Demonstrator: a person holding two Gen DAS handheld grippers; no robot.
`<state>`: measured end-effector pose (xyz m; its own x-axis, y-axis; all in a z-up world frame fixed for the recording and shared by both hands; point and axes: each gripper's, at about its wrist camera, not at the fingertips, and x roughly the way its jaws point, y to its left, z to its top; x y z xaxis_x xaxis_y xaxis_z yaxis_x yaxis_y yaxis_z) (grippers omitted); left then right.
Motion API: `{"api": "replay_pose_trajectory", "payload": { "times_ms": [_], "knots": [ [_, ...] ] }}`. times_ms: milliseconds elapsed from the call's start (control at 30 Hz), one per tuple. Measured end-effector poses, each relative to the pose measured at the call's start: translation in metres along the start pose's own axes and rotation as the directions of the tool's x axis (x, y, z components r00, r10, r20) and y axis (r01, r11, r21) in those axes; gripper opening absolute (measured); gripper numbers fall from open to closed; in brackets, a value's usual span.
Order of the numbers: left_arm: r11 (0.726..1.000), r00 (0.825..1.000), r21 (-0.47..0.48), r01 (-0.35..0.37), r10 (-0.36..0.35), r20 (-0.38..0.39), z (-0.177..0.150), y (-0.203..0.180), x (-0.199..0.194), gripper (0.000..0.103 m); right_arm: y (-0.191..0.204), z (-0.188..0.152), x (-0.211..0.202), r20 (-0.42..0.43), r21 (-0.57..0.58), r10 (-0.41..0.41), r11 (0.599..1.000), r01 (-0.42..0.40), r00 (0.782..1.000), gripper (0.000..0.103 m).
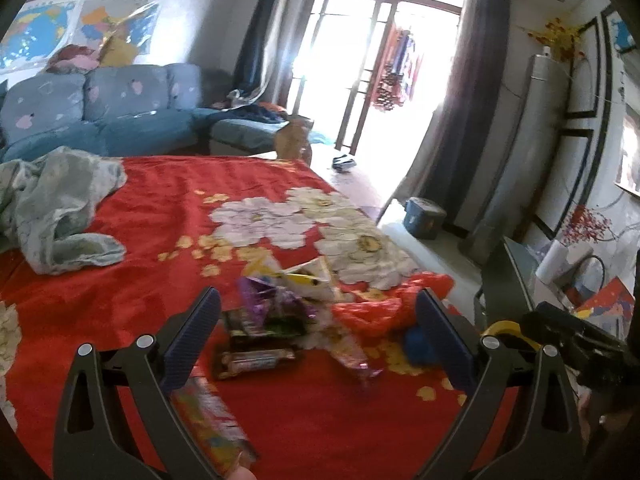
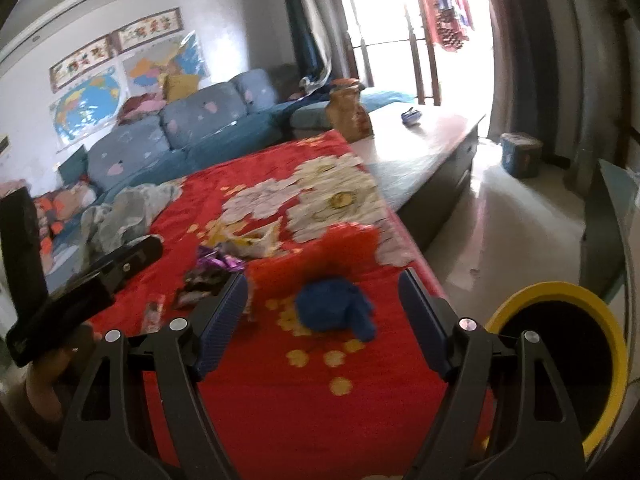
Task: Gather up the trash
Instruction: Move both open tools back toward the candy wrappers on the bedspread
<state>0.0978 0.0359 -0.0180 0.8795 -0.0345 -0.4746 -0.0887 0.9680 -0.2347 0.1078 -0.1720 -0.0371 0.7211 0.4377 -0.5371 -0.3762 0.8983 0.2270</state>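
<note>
Two hand-held grippers hovered over a table draped in a red flowered cloth (image 1: 140,240), where the trash lay scattered. The left gripper (image 1: 318,334) stood with its jaws wide apart and nothing between the pads, facing a heap of litter: a purple wrapper (image 1: 266,294), dark snack packets (image 1: 256,354), a white-and-yellow carton (image 1: 310,278) and a crumpled orange bag (image 1: 372,312). A bright printed wrapper (image 1: 208,420) lay nearer, just beside its left finger. The right gripper (image 2: 322,304) was likewise spread open and empty, with a blue wad (image 2: 334,308) on the cloth between its fingers but not touched. A bin with a yellow rim (image 2: 560,360) waited at the near right, off the table's edge.

Nothing had yet been picked up, by the look of it. The wrappers were thin, slick and overlapping, so a pinch could slide off or drag two pieces at once. The cloth was soft and loose; jaws closing low might catch a fold and pull the whole pile. The blue wad sat near the right edge, and a nudge could roll it to the floor. A grey-green rag (image 1: 60,208) at the far left might be mistaken for litter. Both views were blurred, which made fine aim doubtful.
</note>
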Motion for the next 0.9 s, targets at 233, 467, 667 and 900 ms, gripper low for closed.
{"api": "replay_pose_trajectory", "payload": {
  "times_ms": [233,467,667,900],
  "knots": [
    [0.995,0.997,-0.057,-0.078,0.077,-0.029,-0.001,0.036,-0.002,0.095,0.027,-0.003,0.024,-0.056,-0.022,0.064,0.998,-0.066,0.996,0.069],
    [0.985,0.991,-0.128,-0.118,0.108,-0.084,-0.008,0.070,0.000,0.093,0.047,-0.005,0.052,-0.113,-0.043,0.096,0.994,-0.101,0.989,0.062],
    [0.978,0.984,-0.184,-0.097,0.066,-0.164,-0.022,0.081,0.009,0.073,0.056,-0.013,0.083,-0.193,-0.059,0.112,0.990,-0.126,0.975,0.048],
    [0.966,0.965,-0.251,-0.055,-0.013,-0.260,-0.042,0.085,0.026,0.055,0.059,-0.025,0.115,-0.273,-0.063,0.123,0.987,-0.145,0.954,0.039]
  ]
}}
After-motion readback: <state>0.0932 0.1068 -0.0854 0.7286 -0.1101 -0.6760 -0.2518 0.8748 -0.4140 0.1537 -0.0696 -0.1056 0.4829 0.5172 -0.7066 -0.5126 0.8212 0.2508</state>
